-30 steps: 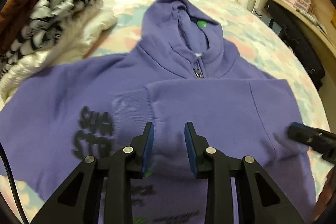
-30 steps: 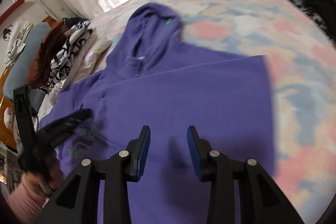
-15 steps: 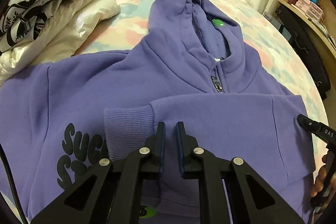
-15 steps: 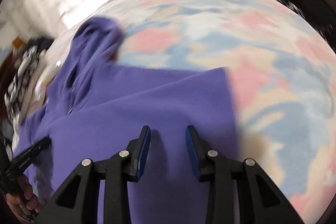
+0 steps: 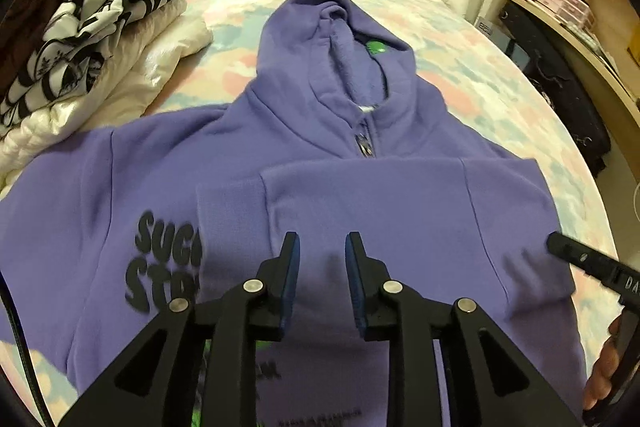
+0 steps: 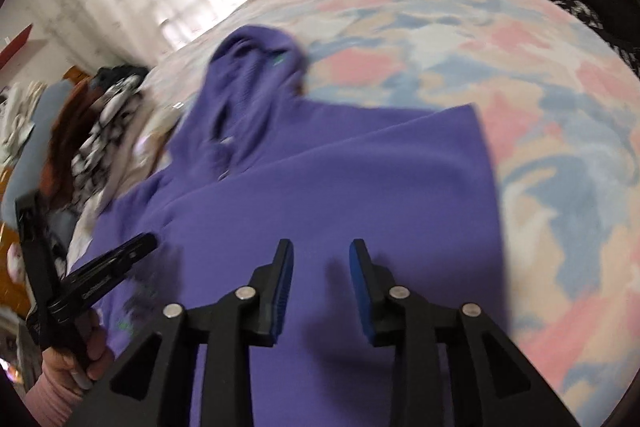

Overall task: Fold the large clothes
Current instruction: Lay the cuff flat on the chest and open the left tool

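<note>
Purple zip-front fleece hoodie (image 5: 320, 155) is laid face up on the pastel patchwork-print bed (image 5: 480, 67), one sleeve (image 5: 360, 195) already folded across the chest, ribbed cuff beside the black lettering. Left claw (image 5: 322, 247) and right claw (image 6: 320, 255) are both seen opening above the fabric, nothing between the pads. For the next fold, the unfolded sleeve is best pinched near its cuff and carried flat across, wrinkles avoided.

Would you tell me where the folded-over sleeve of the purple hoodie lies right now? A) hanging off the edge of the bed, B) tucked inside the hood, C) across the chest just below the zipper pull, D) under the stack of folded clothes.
C: the sleeve lies flat across the hoodie, its ribbed cuff beside the black lettering, just below the zipper pull.
</note>
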